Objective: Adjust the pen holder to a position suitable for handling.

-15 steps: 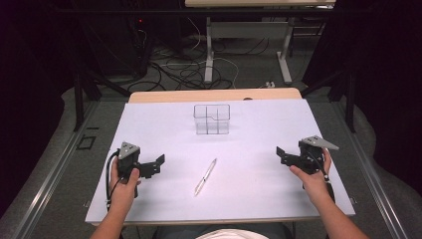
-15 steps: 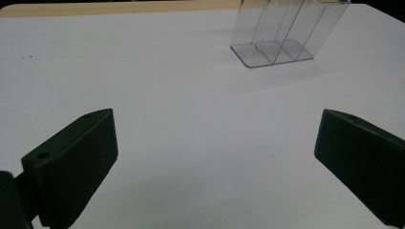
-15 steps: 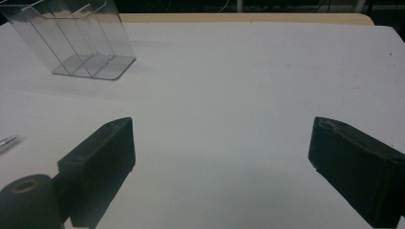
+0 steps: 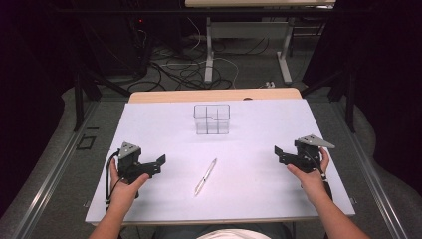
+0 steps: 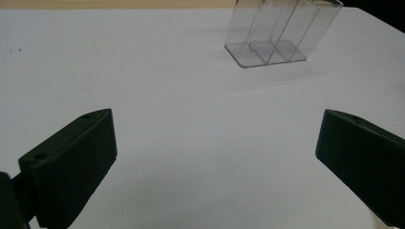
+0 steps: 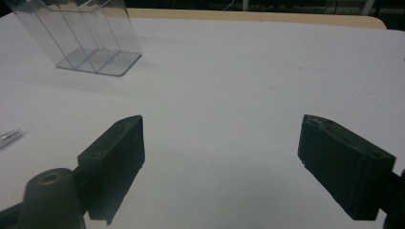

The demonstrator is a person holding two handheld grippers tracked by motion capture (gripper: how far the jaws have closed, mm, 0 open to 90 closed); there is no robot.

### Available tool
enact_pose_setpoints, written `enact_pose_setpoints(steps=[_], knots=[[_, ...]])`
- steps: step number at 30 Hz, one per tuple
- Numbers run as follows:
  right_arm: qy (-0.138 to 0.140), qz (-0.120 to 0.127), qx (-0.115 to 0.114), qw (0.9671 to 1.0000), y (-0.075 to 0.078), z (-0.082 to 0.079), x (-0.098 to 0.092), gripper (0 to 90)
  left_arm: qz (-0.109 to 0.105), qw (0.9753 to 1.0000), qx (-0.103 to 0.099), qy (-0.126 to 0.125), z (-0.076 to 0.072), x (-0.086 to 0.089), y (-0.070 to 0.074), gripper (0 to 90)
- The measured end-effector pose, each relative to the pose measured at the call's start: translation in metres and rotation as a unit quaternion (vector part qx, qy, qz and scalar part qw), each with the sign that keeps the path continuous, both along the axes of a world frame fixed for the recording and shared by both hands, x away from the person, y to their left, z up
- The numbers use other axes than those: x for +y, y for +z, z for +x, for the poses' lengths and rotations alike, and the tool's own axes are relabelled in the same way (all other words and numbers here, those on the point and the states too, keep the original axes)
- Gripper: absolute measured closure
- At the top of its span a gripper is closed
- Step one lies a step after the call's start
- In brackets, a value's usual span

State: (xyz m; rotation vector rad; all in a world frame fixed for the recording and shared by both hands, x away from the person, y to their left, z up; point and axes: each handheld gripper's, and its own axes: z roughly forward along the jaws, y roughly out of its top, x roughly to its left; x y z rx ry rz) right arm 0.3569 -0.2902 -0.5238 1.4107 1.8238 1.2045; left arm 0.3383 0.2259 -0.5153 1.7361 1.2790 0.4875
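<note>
On the white counter [image 4: 259, 134], seen from the high view, a see-through plastic box [image 4: 212, 119] stands upright near the far edge. It has thin clear walls that split it into small parts. A slim silver pen [image 4: 206, 176] lies flat nearer the person, slanted, about in the middle between the two hands and well apart from the box. The counter top is smooth and plain, with a strip of light wood along its far side. The left gripper [image 4: 158, 163] is black and blocky, held in the left hand [image 4: 124, 186], with a grey three-cornered plate on top and a black cable hanging down. The right gripper [image 4: 278, 153] is held in the right hand [image 4: 309, 172] and has the same kind of grey plate. Both sit low over the counter, each well away from the pen.

From the left gripper view, the two black fingers [image 5: 76, 162] are flat, thick and dull, with little round holes. They are spread wide with nothing between them. The clear box [image 5: 279, 31] stands ahead, shiny, with a flat bottom.

From the right gripper view, the black fingers [image 6: 114, 160] are also spread wide and hold nothing. The clear box [image 6: 79, 36] is up at the left. The silver tip of the pen [image 6: 9, 136] peeks in at the left edge.
</note>
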Motion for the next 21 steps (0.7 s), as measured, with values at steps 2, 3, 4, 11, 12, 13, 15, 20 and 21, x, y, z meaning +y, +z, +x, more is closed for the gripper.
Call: enact_pose_setpoints(steps=[2,3,4,11,12,13,15,20,21], knots=[[0.008,-0.006,-0.002,0.9999,0.000,-0.001,0.003,16.4,-0.005,1.0000,0.005,-0.004,0.001,-0.002,0.000,0.3],[0.009,-0.008,0.000,0.9999,0.000,-0.002,0.005,16.6,0.002,1.0000,0.001,-0.008,0.001,-0.004,0.001,0.3],[0.013,-0.011,-0.002,0.9999,0.000,-0.002,0.005,16.7,0.010,0.9998,-0.001,-0.016,0.001,-0.005,0.002,0.4],[0.017,-0.017,-0.006,0.9997,-0.001,-0.002,0.007,16.7,0.006,0.9994,0.004,-0.033,0.010,-0.020,0.007,2.4],[0.017,-0.017,-0.006,0.9997,-0.001,-0.002,0.007,16.7,0.006,0.9994,0.002,-0.035,0.011,-0.022,0.009,2.4],[0.016,-0.017,-0.006,0.9997,-0.001,-0.002,0.006,16.7,0.006,0.9994,-0.003,-0.034,0.012,-0.024,0.012,2.9],[0.016,-0.015,-0.002,0.9998,-0.002,-0.002,0.005,16.6,-0.003,0.9995,-0.009,-0.031,0.015,-0.027,0.017,7.1],[0.013,-0.010,-0.001,0.9999,-0.002,-0.004,0.005,16.5,-0.013,0.9994,-0.018,-0.025,0.025,-0.037,0.027,9.7],[0.013,-0.009,-0.002,0.9999,-0.002,-0.005,0.004,16.5,-0.012,0.9994,-0.023,-0.023,0.031,-0.041,0.032,12.5]])
